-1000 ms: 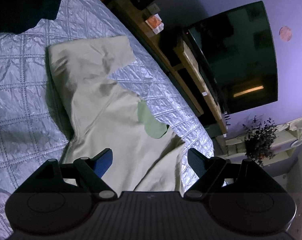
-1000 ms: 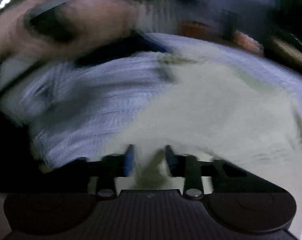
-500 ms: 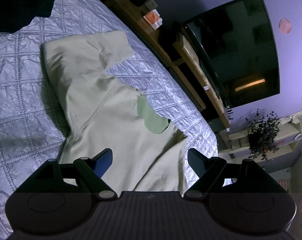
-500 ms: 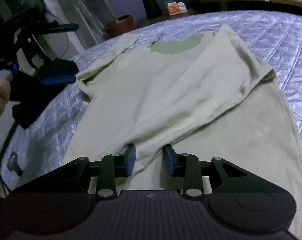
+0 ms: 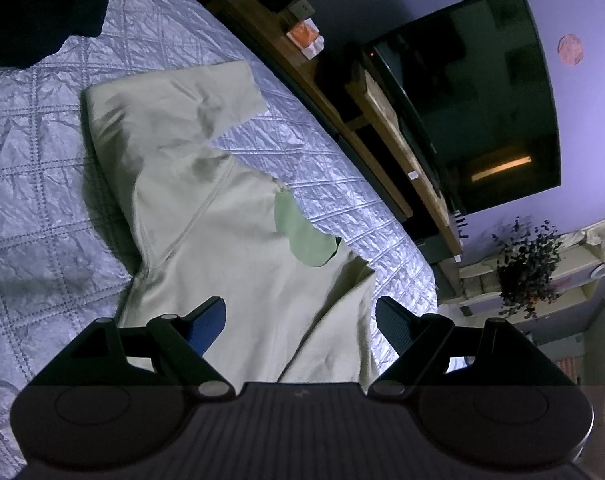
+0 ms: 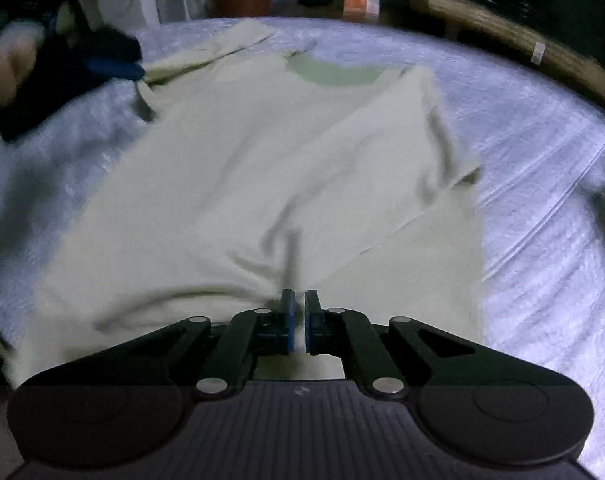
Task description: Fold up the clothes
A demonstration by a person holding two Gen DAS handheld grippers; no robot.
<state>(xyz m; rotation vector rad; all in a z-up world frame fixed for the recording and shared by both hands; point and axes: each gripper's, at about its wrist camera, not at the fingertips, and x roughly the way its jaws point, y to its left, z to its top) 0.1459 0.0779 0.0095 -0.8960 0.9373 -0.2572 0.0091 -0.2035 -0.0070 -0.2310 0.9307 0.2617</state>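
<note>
My right gripper (image 6: pixel 297 312) pinches the shirt (image 6: pixel 262 168) hem on the bed (image 6: pixel 542 200); my left gripper (image 5: pixel 300 320) hangs spread wide above it.

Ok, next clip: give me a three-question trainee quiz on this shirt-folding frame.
1. True or false: the right claw is shut on the pale shirt.
2. The left claw is: A) shut on a sleeve, B) open above the shirt, C) holding the dark garment.
3. Fill in: the shirt lies on a quilted ____.

Key: 1 true, fabric is pinched near the hem. 2 B. 3 bedspread.
</note>
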